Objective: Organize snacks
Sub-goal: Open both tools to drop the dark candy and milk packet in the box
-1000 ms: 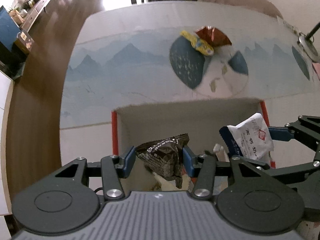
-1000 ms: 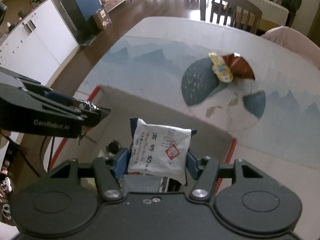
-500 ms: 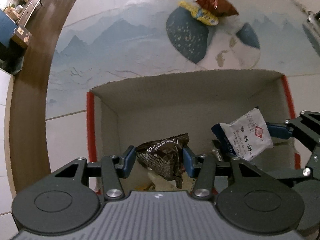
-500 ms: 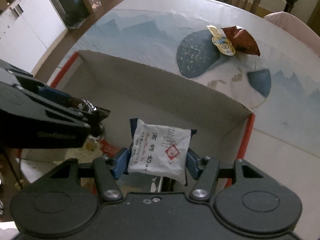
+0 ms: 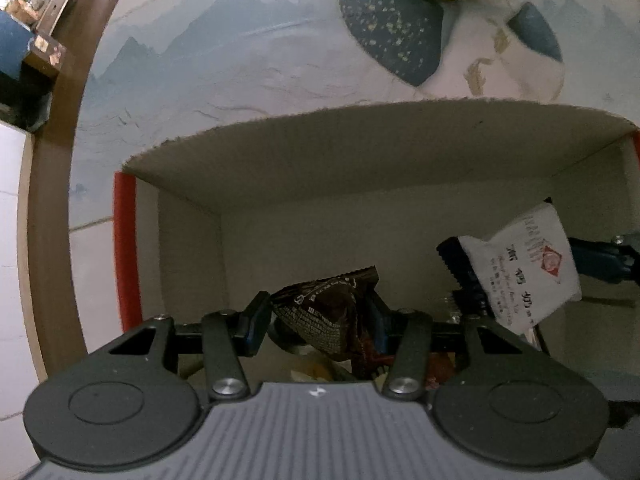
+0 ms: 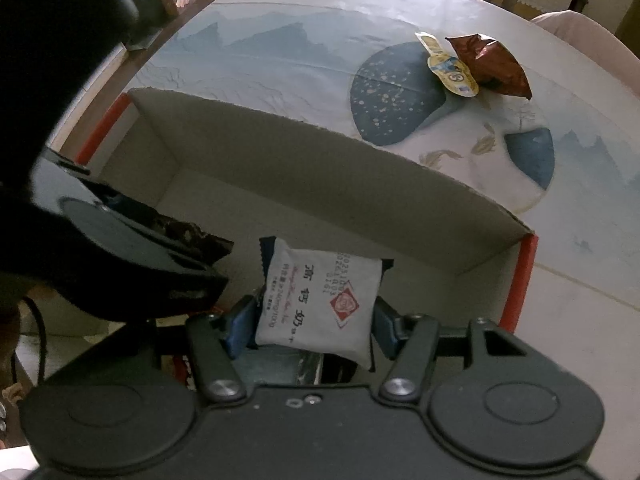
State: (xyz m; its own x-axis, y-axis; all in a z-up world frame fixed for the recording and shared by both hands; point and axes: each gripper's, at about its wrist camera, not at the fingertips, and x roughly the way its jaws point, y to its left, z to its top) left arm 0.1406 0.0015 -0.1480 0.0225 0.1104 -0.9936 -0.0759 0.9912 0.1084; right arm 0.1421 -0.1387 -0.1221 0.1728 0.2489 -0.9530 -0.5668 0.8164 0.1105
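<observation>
**Both grippers inside the box, each w/ a snack**

Left gripper (image 5: 318,320) is clamped on a dark brown packet (image 5: 326,310); right gripper (image 6: 310,320) is clamped on a white packet (image 6: 320,300). Both are held inside the cardboard box (image 6: 320,164), above other wrappers. A yellow packet (image 6: 450,68) & a red-brown bag (image 6: 490,64) lie touching on the table (image 6: 260,56), beyond the box.

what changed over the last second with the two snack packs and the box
Both hand-held grippers moved forward and down into the cardboard box: the left hand-held gripper carrying the dark brown packet, the right hand-held gripper the white packet. Nothing was released. The yellow packet and reddish-brown packet stayed on the table.
</observation>
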